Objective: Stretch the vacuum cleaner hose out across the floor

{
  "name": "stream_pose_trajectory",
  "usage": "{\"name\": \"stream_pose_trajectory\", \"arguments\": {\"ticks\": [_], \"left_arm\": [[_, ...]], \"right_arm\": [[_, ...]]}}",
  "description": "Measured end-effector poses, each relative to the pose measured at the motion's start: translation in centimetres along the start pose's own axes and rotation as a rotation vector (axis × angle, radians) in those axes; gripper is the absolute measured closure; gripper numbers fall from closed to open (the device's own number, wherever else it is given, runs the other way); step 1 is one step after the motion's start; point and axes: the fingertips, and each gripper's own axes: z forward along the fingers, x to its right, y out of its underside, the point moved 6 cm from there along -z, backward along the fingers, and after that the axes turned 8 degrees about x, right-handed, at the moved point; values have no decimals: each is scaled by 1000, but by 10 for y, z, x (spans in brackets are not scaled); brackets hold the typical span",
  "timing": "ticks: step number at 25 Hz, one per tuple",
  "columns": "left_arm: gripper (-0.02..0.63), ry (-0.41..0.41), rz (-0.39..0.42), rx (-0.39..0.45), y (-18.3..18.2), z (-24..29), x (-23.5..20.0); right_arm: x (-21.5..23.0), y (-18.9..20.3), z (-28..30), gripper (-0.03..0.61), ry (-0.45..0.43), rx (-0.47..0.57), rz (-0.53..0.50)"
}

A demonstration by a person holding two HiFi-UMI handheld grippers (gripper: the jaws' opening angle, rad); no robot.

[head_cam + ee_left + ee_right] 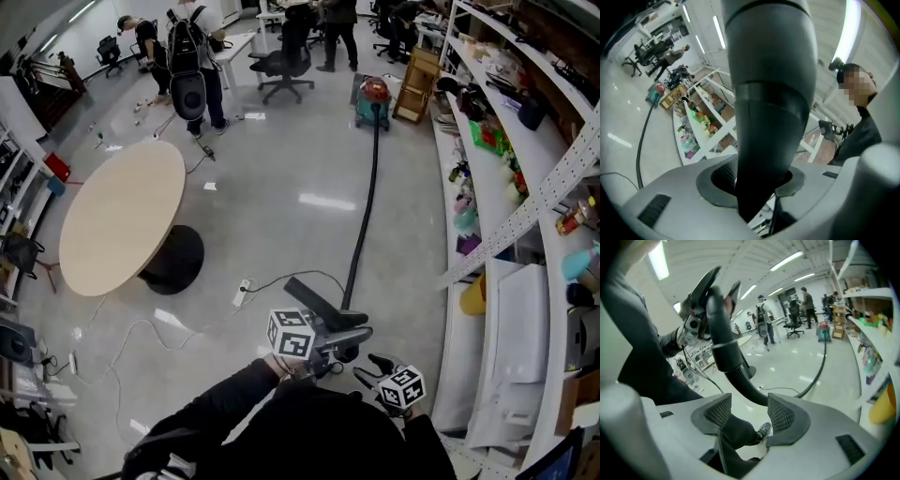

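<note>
Left hand-held gripper (349, 336) clamps the hose (366, 206) end. Right hand-held gripper (750, 416): jaws apart, gripping nothing. Hose lies straight across floor (281, 234).

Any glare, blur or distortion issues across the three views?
Head view: light glare patches on the glossy floor, shelves bowed. Left gripper view: hose too close, soft, fills frame. Right gripper view: heavy fisheye, dark corners, hose sharp.

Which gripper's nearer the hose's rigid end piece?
Left. The left gripper is clamped on the rigid end piece; the right gripper sits lower, jaws apart, by the ribbed hose below it.
</note>
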Motion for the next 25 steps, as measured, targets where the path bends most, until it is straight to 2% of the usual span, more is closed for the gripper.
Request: {"name": "stream_pose_trajectory", "arguments": {"ticks": [2,4,6,8,11,13,17,20,23,25], "left_arm": [[433,12,33,-115,37,10,18],[433,40,47,-236,78,22,33],[432,65,55,-351,121,37,41],[431,94,62,-453,162,49,50],[431,164,46,-553,203,60,65],[431,234,19,-620,220,62,75],[428,404,-15,-793,251,48,102],[422,490,7,-879,267,26,118],[417,504,26,-869,278,-7,124],[417,506,15,-839,281,-36,123]], "right_arm": [[9,14,-48,343,43,102,118],[16,10,-94,344,55,239,197],[15,-8,-129,343,8,374,214],[-1,-27,-151,344,-69,454,172],[-39,-48,-156,342,-168,459,40],[-60,-54,-150,341,-204,431,0],[-81,-44,-129,330,-230,376,109],[-100,-34,-115,331,-262,358,218],[-125,-23,-100,334,-245,368,324],[-146,-17,-85,380,-208,372,362]]}}
